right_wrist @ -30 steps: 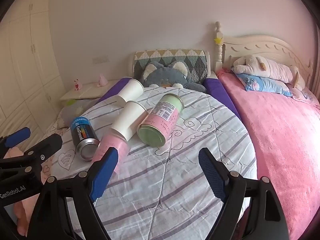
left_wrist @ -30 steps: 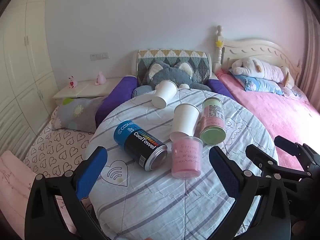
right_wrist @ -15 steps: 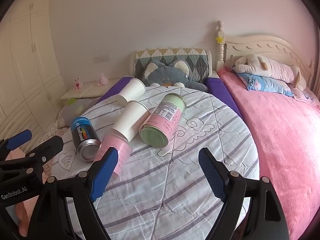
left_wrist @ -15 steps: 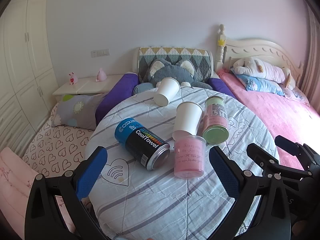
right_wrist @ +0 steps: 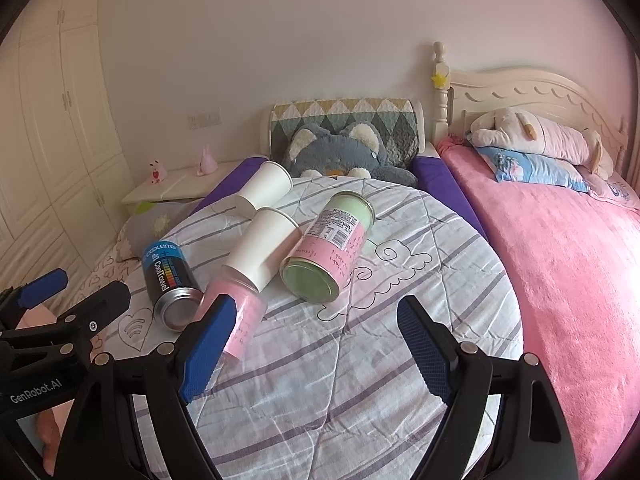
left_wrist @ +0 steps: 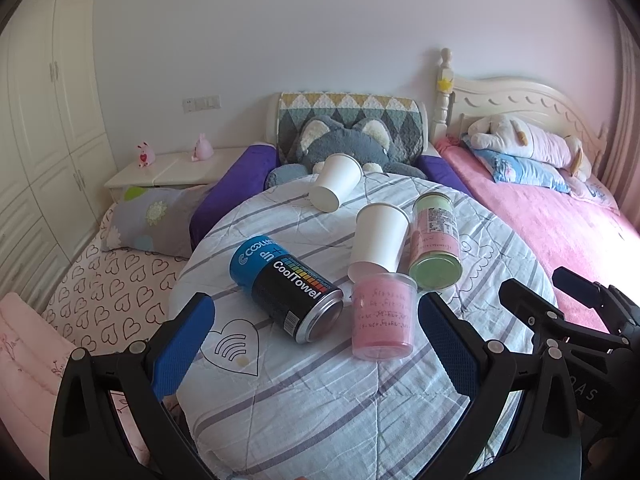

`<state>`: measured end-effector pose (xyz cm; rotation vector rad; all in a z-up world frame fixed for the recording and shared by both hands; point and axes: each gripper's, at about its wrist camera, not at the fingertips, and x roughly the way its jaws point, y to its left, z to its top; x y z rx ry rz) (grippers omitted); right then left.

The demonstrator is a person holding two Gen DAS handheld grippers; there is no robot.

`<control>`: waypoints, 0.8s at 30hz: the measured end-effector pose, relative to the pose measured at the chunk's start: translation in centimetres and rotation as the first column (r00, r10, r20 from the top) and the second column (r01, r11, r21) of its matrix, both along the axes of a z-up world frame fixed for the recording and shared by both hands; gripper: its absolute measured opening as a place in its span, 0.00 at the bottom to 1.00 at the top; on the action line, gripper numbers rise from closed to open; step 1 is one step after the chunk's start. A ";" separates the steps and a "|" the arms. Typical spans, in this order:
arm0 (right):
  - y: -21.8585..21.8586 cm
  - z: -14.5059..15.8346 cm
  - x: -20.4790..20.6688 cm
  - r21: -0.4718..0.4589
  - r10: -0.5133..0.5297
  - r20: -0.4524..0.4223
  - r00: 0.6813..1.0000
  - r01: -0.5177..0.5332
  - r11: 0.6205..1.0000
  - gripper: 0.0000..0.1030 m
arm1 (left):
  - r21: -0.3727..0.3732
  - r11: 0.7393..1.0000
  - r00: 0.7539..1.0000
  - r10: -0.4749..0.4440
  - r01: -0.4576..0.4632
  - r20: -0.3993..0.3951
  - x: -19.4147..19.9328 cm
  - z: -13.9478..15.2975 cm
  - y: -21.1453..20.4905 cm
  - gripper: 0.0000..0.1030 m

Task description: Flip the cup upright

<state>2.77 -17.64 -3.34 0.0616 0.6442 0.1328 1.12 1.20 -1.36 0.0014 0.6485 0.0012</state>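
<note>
Several containers lie on their sides on a round table with a striped cloth [left_wrist: 320,400]. A white paper cup [left_wrist: 378,240] lies mid-table, also in the right wrist view [right_wrist: 262,250]. A second white cup [left_wrist: 336,186] lies at the far edge, also in the right wrist view [right_wrist: 266,190]. A pink translucent cup [left_wrist: 382,322] lies nearest, also in the right wrist view [right_wrist: 240,312]. My left gripper [left_wrist: 314,350] is open and empty, short of the pink cup. My right gripper [right_wrist: 314,352] is open and empty over bare cloth.
A blue and black CoolTowel can [left_wrist: 286,286] and a pink and green can [left_wrist: 434,246] lie beside the cups. A grey plush cat [left_wrist: 344,148] sits behind the table. A pink bed [right_wrist: 560,260] is to the right, a nightstand [left_wrist: 172,172] to the left.
Both views have shifted slightly; the left gripper has edged a little closer to the table. Nothing on the table has moved.
</note>
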 end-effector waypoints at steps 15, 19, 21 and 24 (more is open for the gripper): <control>-0.3 0.2 0.0 0.002 -0.010 0.005 1.000 0.010 1.000 0.81 | -0.002 1.000 1.000 -0.011 0.011 -0.007 0.4 -0.3 -0.1 1.00; -0.2 0.2 0.0 0.001 -0.010 0.002 1.000 0.010 1.000 0.82 | -0.002 1.000 1.000 -0.012 0.012 -0.008 0.4 -0.3 -0.1 1.00; -0.2 0.2 0.0 0.002 -0.010 0.001 1.000 0.010 1.000 0.82 | -0.002 1.000 1.000 -0.013 0.013 -0.010 0.4 -0.3 -0.1 1.00; -0.3 0.2 0.1 0.000 -0.010 -0.003 1.000 0.010 1.000 0.82 | 0.001 1.000 1.000 -0.016 0.016 -0.012 0.4 -0.3 -0.1 1.00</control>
